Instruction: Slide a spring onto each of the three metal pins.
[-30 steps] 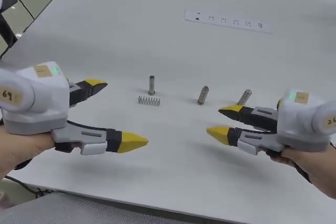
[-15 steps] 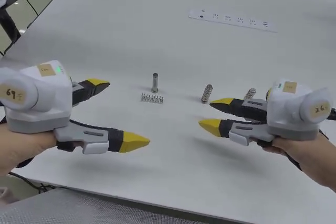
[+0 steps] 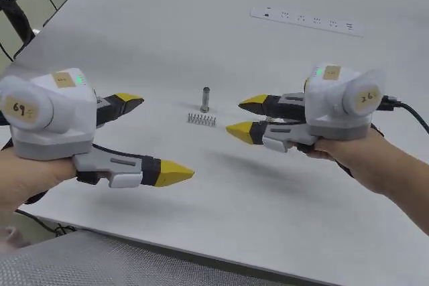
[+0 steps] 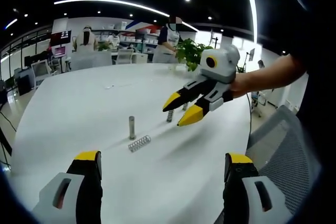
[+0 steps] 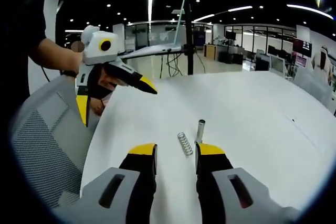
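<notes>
White workbench (image 3: 134,25) is carrying a bare pin (image 3: 205,98), with a loose spring (image 3: 201,120) lying just in front of it. Right of that pin, the right gripper (image 3: 240,117) is hovering empty, jaws slightly apart. Left of it, the left gripper (image 3: 163,137) is hanging, jaws spread wide. A second pin (image 4: 169,115) beyond is seemingly wearing its spring already.

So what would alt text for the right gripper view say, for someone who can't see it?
The right claw, jaws slightly apart, points across a white table at a loose spring lying beside an upright metal pin. At upper left, the left claw is held wide open.
</notes>
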`<action>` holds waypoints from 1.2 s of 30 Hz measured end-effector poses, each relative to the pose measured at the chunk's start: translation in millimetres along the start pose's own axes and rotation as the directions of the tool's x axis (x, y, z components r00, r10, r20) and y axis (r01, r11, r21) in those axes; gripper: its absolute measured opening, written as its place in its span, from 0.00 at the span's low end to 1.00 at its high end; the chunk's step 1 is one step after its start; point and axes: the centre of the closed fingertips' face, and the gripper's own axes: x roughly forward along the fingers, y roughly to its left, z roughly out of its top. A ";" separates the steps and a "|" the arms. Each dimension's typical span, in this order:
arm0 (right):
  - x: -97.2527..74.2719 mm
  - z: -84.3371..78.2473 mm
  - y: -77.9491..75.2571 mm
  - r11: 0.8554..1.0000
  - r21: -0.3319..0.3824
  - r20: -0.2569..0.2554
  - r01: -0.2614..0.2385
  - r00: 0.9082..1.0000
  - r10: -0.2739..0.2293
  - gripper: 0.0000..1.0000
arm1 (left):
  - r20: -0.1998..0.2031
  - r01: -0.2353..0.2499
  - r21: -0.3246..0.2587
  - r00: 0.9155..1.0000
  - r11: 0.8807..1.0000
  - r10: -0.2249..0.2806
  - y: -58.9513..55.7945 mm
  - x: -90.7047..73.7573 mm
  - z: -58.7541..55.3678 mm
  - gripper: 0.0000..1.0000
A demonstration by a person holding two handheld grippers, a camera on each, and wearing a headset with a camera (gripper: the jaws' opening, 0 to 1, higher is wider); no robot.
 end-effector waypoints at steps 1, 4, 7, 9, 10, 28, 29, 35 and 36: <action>3.3 1.3 0.3 1.000 -0.003 0.000 -0.004 1.000 0.004 0.27 | 0.001 0.000 -0.001 1.000 1.000 0.000 0.2 -0.6 0.1 0.95; 12.7 2.9 0.2 1.000 -0.008 -0.007 -0.014 1.000 0.014 0.26 | 0.002 -0.002 -0.005 1.000 1.000 0.002 1.3 -1.8 -0.7 0.95; 18.8 3.9 0.5 1.000 -0.013 -0.014 -0.019 1.000 0.019 0.25 | 0.001 -0.005 -0.007 1.000 1.000 0.005 2.4 -2.0 -1.8 0.94; 22.7 3.2 -1.0 1.000 -0.013 -0.018 -0.021 1.000 0.020 0.24 | 0.003 -0.005 -0.011 1.000 1.000 0.005 2.6 -1.7 -2.2 0.94; 23.5 3.0 -1.2 1.000 -0.013 -0.019 -0.021 1.000 0.021 0.24 | 0.001 -0.006 -0.011 1.000 1.000 0.006 2.9 -1.5 -2.9 0.94; 51.6 -19.7 -8.3 1.000 0.022 -0.120 -0.012 0.993 0.015 0.20 | -0.010 -0.006 -0.013 1.000 1.000 0.006 7.8 -0.8 -8.5 0.94; 53.0 -21.3 -8.9 1.000 0.027 -0.129 -0.012 0.992 0.015 0.20 | -0.010 -0.007 -0.013 1.000 1.000 0.007 8.1 -1.0 -8.6 0.93; 57.3 -23.5 -10.1 0.999 0.041 -0.144 -0.004 0.990 0.010 0.19 | -0.013 -0.007 -0.021 1.000 1.000 0.007 8.0 -1.9 -12.5 0.93; 58.3 -23.8 -10.2 0.999 0.045 -0.145 -0.004 0.989 0.010 0.19 | -0.013 -0.007 -0.021 1.000 1.000 0.006 7.8 -2.0 -12.9 0.93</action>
